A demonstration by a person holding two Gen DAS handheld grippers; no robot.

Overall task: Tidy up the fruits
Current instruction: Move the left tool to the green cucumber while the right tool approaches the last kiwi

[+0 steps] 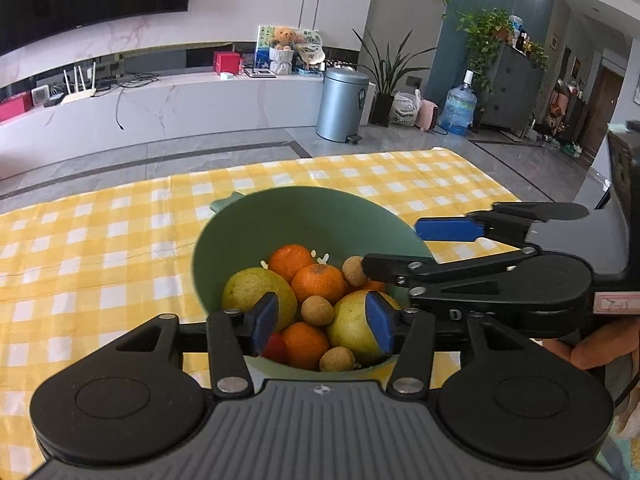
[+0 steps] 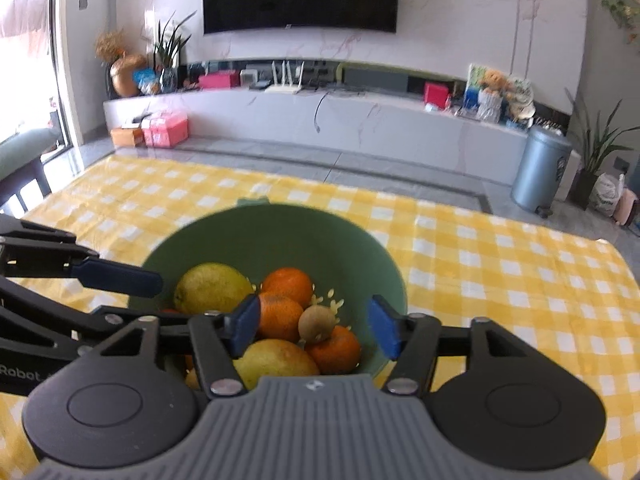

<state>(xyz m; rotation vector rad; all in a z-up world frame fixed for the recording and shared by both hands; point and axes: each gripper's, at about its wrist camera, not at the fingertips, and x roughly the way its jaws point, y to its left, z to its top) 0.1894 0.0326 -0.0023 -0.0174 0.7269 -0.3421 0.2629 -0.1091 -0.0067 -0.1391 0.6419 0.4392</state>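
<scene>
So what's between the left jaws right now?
Nothing is gripped: the left gripper hangs open over the green bowl, with only fruit in the bowl visible below, in the left wrist view.

Left gripper [image 1: 322, 322], seen from its own wrist camera: blue-padded fingers [image 1: 266, 320] parted, nothing clamped between them, pointing obliquely downward. Right gripper [image 2: 316, 326], likewise angled down, jaws apart and empty; in the left view it enters from the right edge, where fingers of the person's hand [image 1: 588, 350] show behind its body.
</scene>
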